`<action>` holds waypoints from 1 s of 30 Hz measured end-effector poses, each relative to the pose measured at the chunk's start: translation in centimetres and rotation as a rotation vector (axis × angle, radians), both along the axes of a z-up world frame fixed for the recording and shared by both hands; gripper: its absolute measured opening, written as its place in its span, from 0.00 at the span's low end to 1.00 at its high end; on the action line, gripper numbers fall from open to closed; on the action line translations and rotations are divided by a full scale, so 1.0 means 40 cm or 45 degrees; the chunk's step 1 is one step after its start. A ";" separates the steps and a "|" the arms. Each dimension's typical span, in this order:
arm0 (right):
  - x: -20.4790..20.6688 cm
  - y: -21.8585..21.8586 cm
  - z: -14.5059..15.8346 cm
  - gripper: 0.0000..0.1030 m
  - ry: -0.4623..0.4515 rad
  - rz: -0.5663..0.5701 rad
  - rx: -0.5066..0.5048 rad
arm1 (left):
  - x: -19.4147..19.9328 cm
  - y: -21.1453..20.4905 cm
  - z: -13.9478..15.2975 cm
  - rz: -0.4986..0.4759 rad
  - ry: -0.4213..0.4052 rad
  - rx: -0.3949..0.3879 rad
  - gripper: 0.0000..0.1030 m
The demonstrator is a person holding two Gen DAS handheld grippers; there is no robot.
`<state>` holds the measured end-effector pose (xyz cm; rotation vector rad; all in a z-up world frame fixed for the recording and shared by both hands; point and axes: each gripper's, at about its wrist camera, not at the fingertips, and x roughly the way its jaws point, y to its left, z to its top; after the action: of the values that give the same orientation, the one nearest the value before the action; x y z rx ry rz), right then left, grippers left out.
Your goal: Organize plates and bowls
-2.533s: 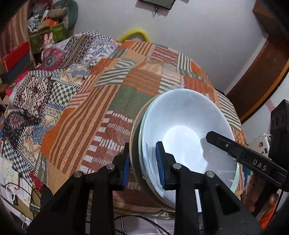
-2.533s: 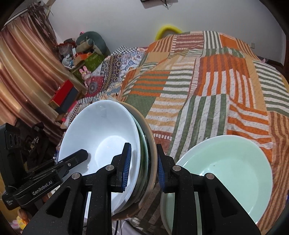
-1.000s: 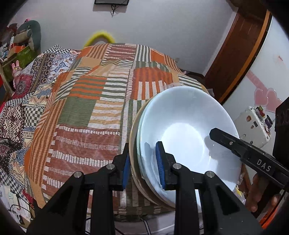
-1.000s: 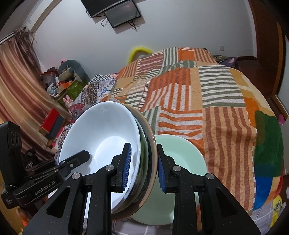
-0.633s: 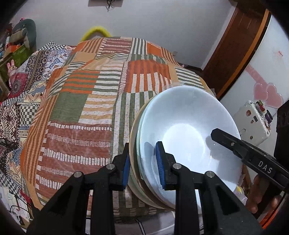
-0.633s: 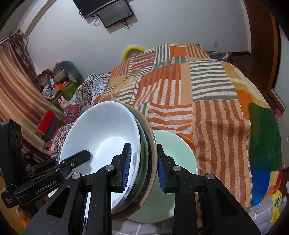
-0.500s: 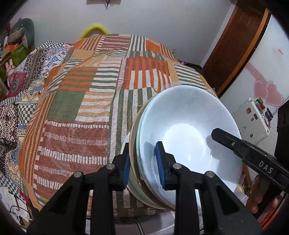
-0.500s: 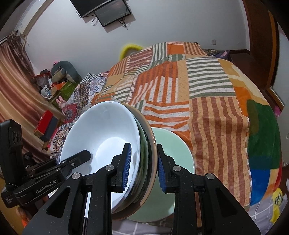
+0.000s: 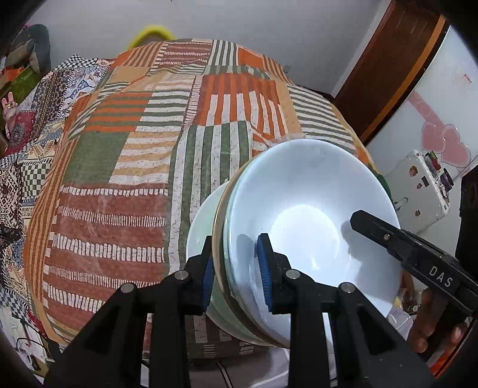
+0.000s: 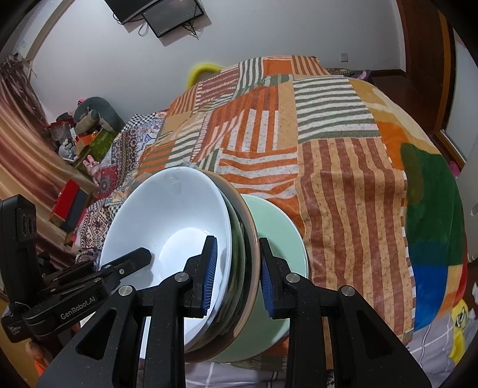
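Note:
A stack of dishes, a white bowl (image 9: 310,215) nested in a brown-rimmed plate (image 10: 249,238), hangs between both grippers above the patchwork bed. My left gripper (image 9: 236,268) is shut on the stack's left rim. My right gripper (image 10: 237,271) is shut on its right rim; the white bowl (image 10: 176,215) fills the left of that view. A pale green bowl (image 10: 277,238) lies on the bedspread just under and behind the stack; its edge shows in the left wrist view (image 9: 203,221). The opposite gripper's finger reaches into the bowl in each view.
The patchwork bedspread (image 9: 125,167) covers the bed (image 10: 343,143). A wooden door (image 9: 391,65) and a white appliance (image 9: 418,191) stand to the right. Boxes and toys (image 10: 86,137) crowd the left floor; a screen (image 10: 167,15) hangs on the wall.
Both grippers carried the held stack back over the near edge of the bed, so it now hangs over the green bowl. The grips have not changed.

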<state>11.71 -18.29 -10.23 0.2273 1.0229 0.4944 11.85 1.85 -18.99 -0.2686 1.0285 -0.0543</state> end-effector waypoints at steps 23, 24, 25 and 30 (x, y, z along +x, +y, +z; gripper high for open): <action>0.019 -0.001 -0.059 0.27 0.063 0.024 0.019 | 0.018 0.012 -0.053 -0.015 0.036 -0.053 0.27; 0.020 -0.002 -0.059 0.27 0.067 0.030 0.022 | 0.017 0.015 -0.052 -0.010 0.039 -0.055 0.29; 0.021 -0.002 -0.055 0.29 0.064 0.037 0.024 | 0.015 0.019 -0.047 0.000 0.034 -0.054 0.29; 0.001 -0.025 -0.016 0.52 -0.031 0.008 -0.032 | -0.012 0.028 0.000 0.019 -0.028 0.005 0.30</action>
<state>11.75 -19.30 -10.86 0.1953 1.0056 0.4883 11.37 2.97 -18.98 -0.2710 1.0043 -0.0418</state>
